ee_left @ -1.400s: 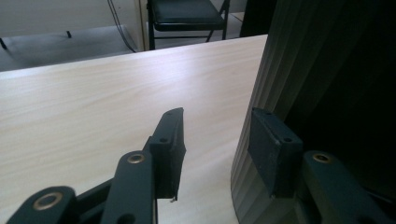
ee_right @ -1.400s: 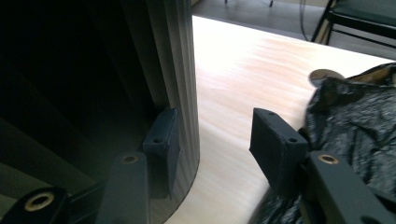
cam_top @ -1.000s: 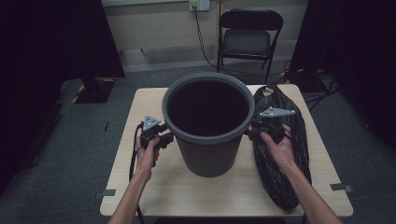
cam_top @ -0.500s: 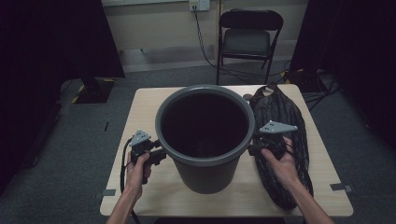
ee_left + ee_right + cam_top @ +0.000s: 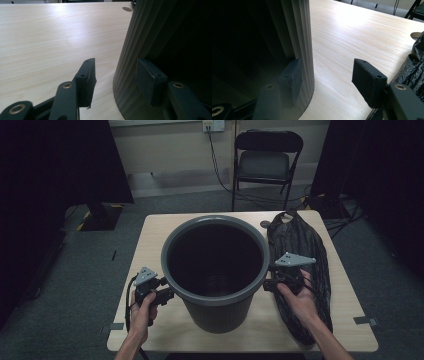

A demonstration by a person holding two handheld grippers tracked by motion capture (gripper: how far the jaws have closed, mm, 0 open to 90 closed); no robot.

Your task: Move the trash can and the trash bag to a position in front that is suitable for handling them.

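High view: bin [image 5: 215,270] interior dark, indistinct.

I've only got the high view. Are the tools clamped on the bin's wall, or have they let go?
Observer: The left tool straddles the bin wall, but its outer pad stands clear of the ribs, with table showing between.
Operator: And the right one?
Observer: The right tool has just been opening. The wall is between its jaws, and the outer pad is well off it.
Operator: Anything beside that outer pad?
Observer: The black bag, crinkled, lies close by it.
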